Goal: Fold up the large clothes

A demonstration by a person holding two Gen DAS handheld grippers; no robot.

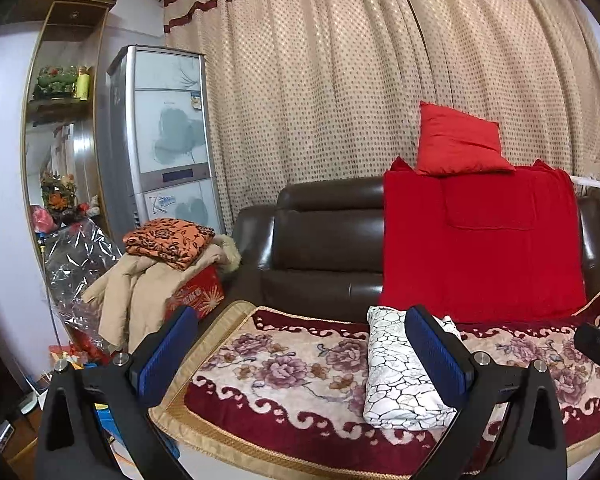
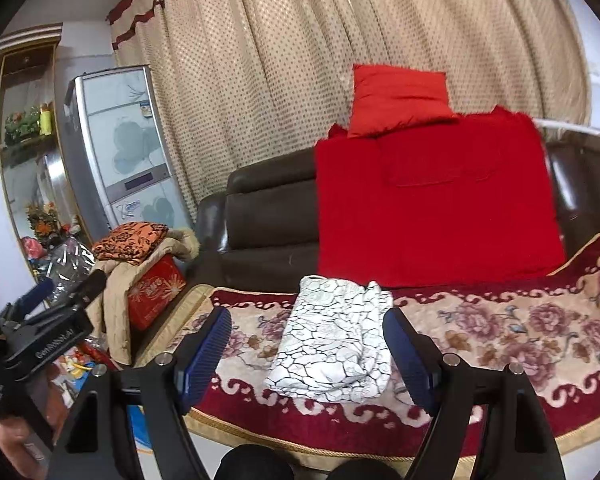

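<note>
the white crackle-patterned garment (image 2: 332, 340) lies folded in a compact bundle on the floral sofa cover (image 2: 520, 328), just ahead of the right gripper (image 2: 308, 356), whose fingers stand wide and empty. the left gripper (image 1: 300, 356) is likewise wide, holding nothing. folding looks done. a red blanket (image 2: 432, 208) hangs beyond; nothing blocks the way.

Open room is seen on the flowered seat cover (image 2: 520, 328) right of the folded white cloth (image 2: 332, 344). The way behind is blocked by the red blanket (image 2: 432, 200).
</note>
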